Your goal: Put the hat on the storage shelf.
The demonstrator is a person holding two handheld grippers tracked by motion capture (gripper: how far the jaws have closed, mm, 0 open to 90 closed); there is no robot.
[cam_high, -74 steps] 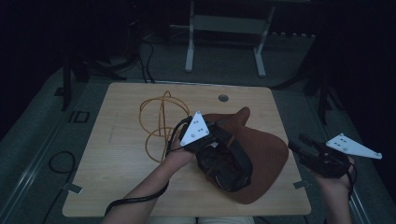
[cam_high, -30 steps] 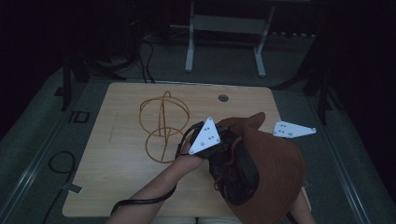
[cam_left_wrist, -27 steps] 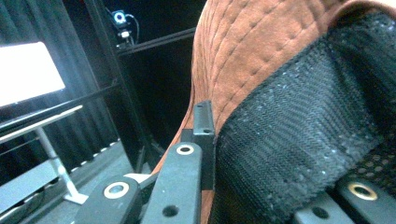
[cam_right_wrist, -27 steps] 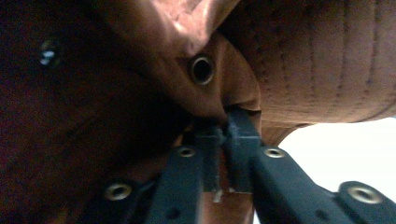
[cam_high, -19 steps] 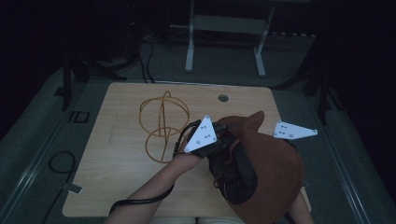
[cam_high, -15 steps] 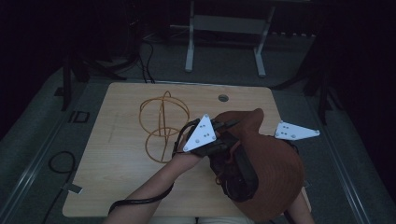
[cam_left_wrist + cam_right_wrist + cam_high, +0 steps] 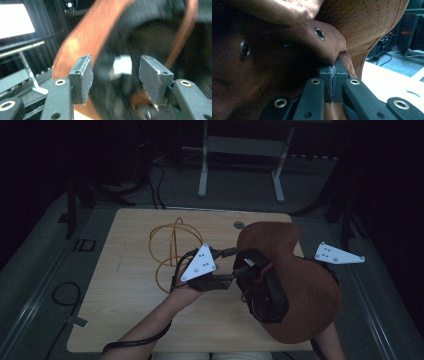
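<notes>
Brown hat (image 7: 305, 285) tilted, opening facing left, long axis running front-to-back.

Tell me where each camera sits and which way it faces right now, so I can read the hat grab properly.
High view: above the person's side, looking forward and down on the table; forearms, left gripper, wire stand.
Left gripper view: rides the left gripper, looking into the hat; jaws have just been opening, pads apart.
Right gripper view: rides the right gripper, its pads pinching the hat fabric.
Shared: all three views show the brown hat.
</notes>
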